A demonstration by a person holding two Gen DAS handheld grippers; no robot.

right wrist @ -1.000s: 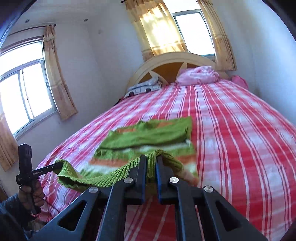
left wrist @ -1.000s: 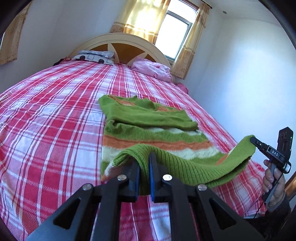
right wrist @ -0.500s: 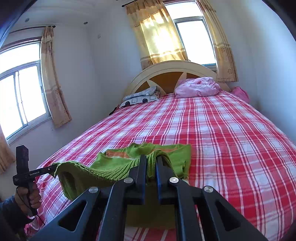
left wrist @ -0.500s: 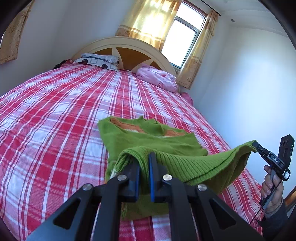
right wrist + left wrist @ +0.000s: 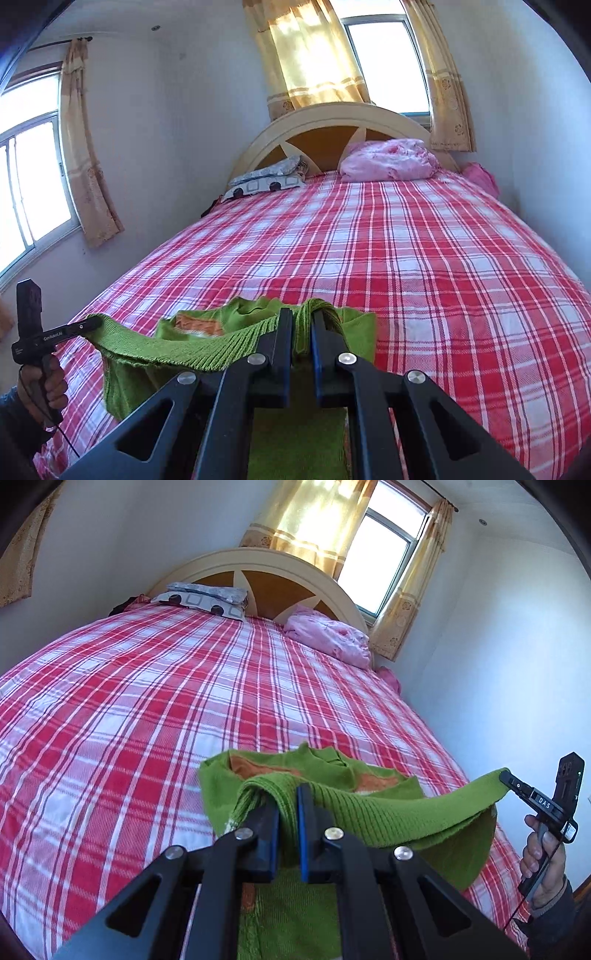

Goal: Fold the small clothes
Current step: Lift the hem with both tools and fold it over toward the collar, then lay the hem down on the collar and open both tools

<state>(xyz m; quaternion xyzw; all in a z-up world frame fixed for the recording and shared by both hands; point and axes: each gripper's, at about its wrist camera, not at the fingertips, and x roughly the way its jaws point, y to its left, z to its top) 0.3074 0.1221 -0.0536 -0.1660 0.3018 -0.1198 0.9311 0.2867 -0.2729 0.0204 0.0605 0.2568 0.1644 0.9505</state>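
Knitwear first: we hold a green ribbed knitted sweater with orange and white stripes (image 5: 388, 812) by its hem, stretched between our two tools above the near end of the red-and-white checked bedspread (image 5: 147, 709). Our left gripper (image 5: 287, 812) is clamped on the hem's left corner, our right gripper (image 5: 301, 332) on its right corner, each with cloth pinched between its fingers. We judge the fold about halfway made: the lifted hem hangs over the collar end, which lies flat on the bed with its orange inside showing, but nothing is laid down or smoothed yet. At the far end, a grey patterned pillow (image 5: 207, 598) and pink crumpled bedding (image 5: 332, 638) rest against the cream arched wooden headboard (image 5: 258, 565).
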